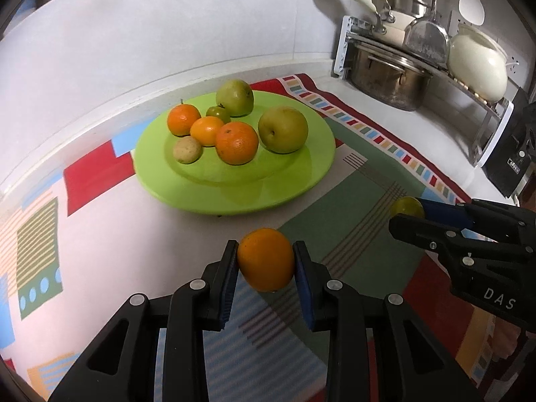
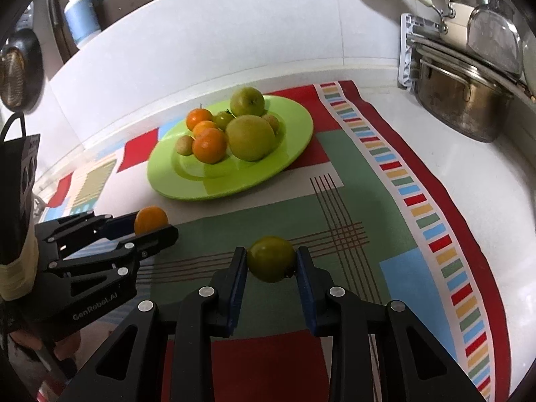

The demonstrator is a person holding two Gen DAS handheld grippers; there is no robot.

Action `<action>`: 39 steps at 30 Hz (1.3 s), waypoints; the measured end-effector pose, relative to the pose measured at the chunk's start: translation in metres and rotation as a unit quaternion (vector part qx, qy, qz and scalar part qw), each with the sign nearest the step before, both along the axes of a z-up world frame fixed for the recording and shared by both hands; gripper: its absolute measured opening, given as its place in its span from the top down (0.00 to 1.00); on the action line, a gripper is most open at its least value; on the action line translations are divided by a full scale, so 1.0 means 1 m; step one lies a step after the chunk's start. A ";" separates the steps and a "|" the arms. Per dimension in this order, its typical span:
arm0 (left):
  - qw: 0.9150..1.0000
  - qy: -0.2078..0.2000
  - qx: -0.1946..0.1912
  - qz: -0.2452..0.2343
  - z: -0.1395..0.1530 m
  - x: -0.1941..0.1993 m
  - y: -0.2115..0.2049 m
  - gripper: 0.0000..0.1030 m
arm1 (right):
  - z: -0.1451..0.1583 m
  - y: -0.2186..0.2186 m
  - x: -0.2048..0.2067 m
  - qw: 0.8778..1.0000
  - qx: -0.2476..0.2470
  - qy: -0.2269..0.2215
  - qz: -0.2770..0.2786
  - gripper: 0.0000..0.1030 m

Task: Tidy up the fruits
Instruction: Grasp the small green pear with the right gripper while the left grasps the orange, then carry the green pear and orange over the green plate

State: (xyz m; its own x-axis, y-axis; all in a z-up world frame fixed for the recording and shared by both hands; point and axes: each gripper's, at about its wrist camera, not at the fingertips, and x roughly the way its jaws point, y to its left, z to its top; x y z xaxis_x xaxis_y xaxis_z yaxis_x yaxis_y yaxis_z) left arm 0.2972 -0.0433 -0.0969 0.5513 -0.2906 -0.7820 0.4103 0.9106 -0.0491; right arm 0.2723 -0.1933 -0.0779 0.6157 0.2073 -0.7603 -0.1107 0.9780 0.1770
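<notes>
My left gripper [image 1: 266, 261] is shut on an orange [image 1: 265, 259] and holds it above the patterned cloth, short of the green plate [image 1: 294, 181]. My right gripper [image 2: 271, 263] is shut on a small green fruit [image 2: 271, 258], also above the cloth. Each gripper shows in the other's view: the right gripper [image 1: 407, 212] with the green fruit [image 1: 406, 206], the left gripper [image 2: 152, 222] with the orange [image 2: 150, 219]. The plate [image 2: 214, 184] holds several fruits: oranges [image 1: 236, 142], two large green fruits [image 1: 283, 129] and small ones.
A patterned cloth [image 2: 368, 201] covers the white counter. A dish rack with a steel pot [image 1: 388, 77], pans and a white jug [image 1: 477, 63] stands at the back right. A black appliance [image 1: 512, 154] is at the right. A soap bottle [image 2: 80, 13] stands at the back left.
</notes>
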 end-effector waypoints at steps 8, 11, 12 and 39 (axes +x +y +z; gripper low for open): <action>1.000 -0.014 -0.009 0.020 0.021 -0.030 0.013 0.69 | 0.023 0.008 -0.022 0.999 0.002 -0.029 0.013 0.70; 0.999 -0.022 -0.011 0.026 0.028 -0.038 0.017 0.69 | 0.030 0.011 -0.030 0.999 0.001 -0.039 0.017 0.70; 0.999 -0.025 -0.011 0.027 0.031 -0.040 0.017 0.69 | 0.032 0.012 -0.032 0.999 0.001 -0.042 0.018 0.70; 0.992 -0.120 -0.014 0.042 0.098 -0.016 0.016 0.69 | 0.102 0.017 0.001 0.989 0.014 -0.147 0.030 0.70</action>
State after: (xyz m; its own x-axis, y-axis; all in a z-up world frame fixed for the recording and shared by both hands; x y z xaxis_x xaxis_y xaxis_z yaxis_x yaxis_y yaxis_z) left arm 0.2812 -0.0272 0.0013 0.7439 -0.2551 -0.6177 0.3362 0.9417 0.0159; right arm 0.2733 -0.1763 0.0237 0.7958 0.2684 -0.5429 -0.2186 0.9633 0.1558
